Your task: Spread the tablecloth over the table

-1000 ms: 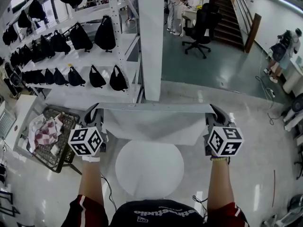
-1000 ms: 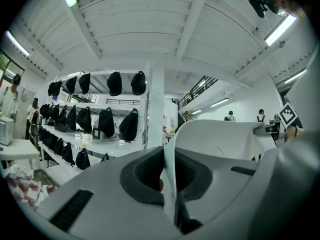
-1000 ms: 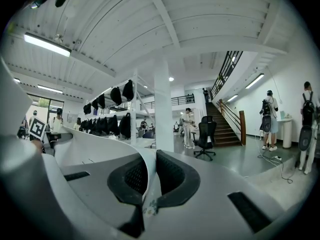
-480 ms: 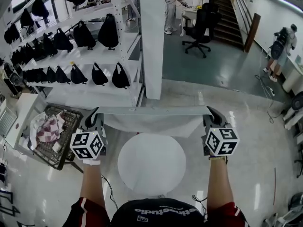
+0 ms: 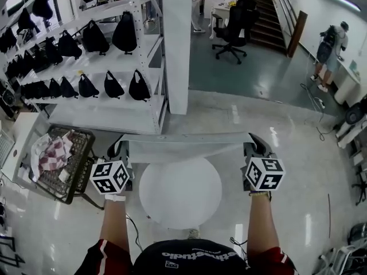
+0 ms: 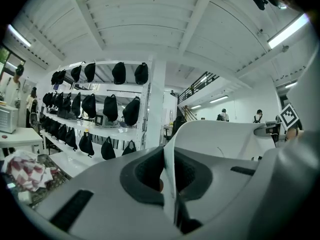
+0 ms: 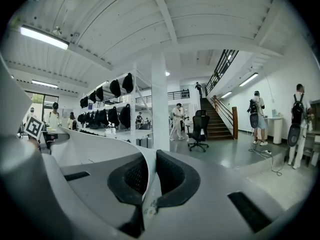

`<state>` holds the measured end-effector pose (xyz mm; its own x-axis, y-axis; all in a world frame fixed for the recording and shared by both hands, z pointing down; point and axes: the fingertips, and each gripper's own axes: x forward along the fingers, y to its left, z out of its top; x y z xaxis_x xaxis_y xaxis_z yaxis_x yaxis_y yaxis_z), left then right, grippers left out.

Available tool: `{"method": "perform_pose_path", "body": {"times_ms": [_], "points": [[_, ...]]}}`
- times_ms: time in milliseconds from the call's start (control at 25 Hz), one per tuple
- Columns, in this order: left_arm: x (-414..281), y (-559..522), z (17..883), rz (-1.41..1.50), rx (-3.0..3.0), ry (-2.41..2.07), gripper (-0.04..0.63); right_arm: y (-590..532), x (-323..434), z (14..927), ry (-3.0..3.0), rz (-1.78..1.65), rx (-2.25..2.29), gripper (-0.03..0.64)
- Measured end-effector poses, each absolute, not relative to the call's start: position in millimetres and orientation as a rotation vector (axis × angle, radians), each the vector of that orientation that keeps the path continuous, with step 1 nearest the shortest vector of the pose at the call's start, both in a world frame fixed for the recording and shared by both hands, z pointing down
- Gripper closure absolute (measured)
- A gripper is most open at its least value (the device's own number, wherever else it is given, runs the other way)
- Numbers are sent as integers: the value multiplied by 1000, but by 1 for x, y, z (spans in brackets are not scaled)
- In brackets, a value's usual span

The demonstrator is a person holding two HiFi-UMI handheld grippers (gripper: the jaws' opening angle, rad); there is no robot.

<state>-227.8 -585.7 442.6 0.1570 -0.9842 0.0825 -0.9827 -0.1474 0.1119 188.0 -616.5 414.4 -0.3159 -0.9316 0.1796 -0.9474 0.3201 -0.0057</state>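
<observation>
A white tablecloth (image 5: 184,144) hangs stretched between my two grippers, just beyond the far rim of the round white table (image 5: 180,193). My left gripper (image 5: 123,148) is shut on the cloth's left corner; in the left gripper view the cloth's edge (image 6: 169,174) is pinched between the jaws. My right gripper (image 5: 253,143) is shut on the right corner, with the cloth (image 7: 150,184) clamped between its pads. The cloth sags a little in the middle and most of the tabletop shows bare below it.
A white pillar (image 5: 176,44) and white shelves with black bags (image 5: 86,44) stand beyond the table. A black wire basket with checked cloth (image 5: 57,159) sits on the floor at the left. A black office chair (image 5: 232,30) and people stand far off at the back.
Both grippers have come down and toward me with the cloth. The hanging cloth now shows as a narrower strip at the table's far rim.
</observation>
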Motion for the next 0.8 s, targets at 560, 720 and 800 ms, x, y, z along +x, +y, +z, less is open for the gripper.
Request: {"method": "perform_pose_path", "body": {"times_ms": [560,720,800], "points": [[-244,-537,492,129,2253,-1898,577,-570,170,464,-2396,255,1706,589],[-242,-526,504,159,2265,-1871,577,-553,174,490,-2356,329,1698,589],[-239,-519,513,176,2270,-1846,577,-543,177,504,-2328,369,1700,589]]}}
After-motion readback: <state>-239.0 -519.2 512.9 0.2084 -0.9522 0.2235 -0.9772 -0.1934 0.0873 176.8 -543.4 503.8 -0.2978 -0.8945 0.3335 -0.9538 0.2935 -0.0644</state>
